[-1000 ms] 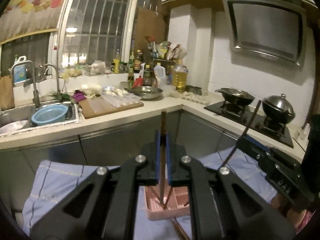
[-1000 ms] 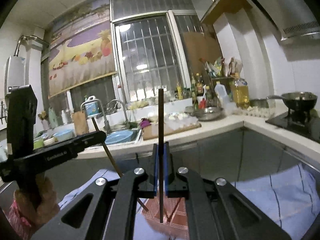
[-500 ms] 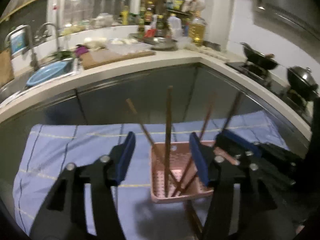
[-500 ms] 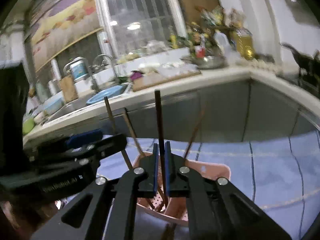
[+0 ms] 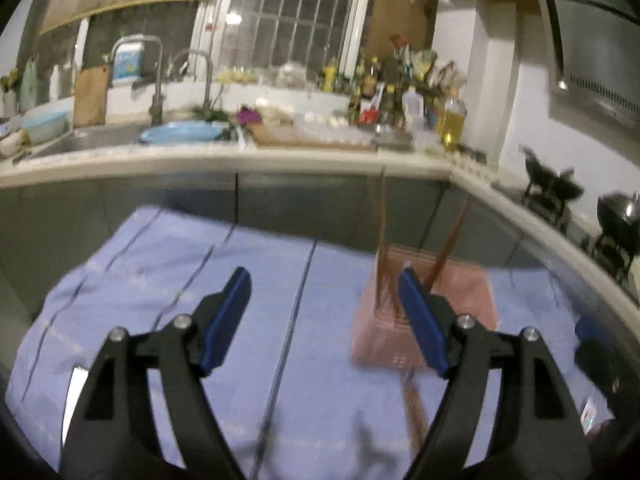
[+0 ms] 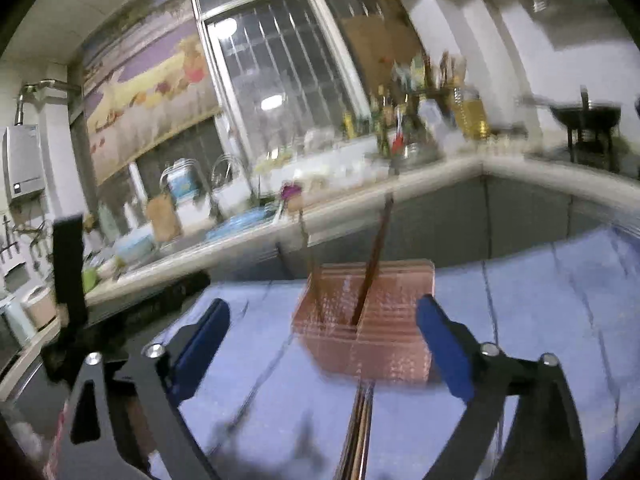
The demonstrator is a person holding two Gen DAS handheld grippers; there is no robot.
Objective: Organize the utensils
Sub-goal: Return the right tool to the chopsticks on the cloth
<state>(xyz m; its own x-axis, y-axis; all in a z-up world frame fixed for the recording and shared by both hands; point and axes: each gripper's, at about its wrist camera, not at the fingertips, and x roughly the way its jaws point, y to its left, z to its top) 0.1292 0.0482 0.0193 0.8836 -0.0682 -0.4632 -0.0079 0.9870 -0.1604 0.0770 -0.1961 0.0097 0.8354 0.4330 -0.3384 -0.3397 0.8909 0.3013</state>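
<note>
Pink perforated utensil basket (image 6: 362, 320) standing on the blue striped cloth (image 5: 248, 340) that covers the surface, to the right of centre in the left wrist view. Two brown chopsticks (image 6: 374, 258) clearly upright or leaning inside it, tips down; possibly more, too blurred to count. A further bundle of loose chopsticks (image 6: 360, 432) lying flat on the cloth just in front of the basket, pointing toward the camera.

Left tool (image 5: 324, 312) spread wide, blue pads far apart, nothing between them; hovering above the cloth, its right pad overlapping the basket's near edge in the view. Right tool (image 6: 320, 332) likewise spread wide and holding nothing, framing the basket from the near side, with the loose bundle low between its arms. Left tool's black body also in sight at the left edge of the right wrist view.

Judging by the layout: partly done. Some chopsticks already stowed in the basket, the bundle on the cloth not yet picked up. Likely next: closing a tool on one of the flat-lying sticks, a fiddly pinch given how thin they are and how tightly they lie together.

Beyond the cloth, grey cabinet fronts, a sink (image 5: 100, 138) with a blue basin (image 5: 180, 133), bottles by the barred window, woks on the stove at right.
</note>
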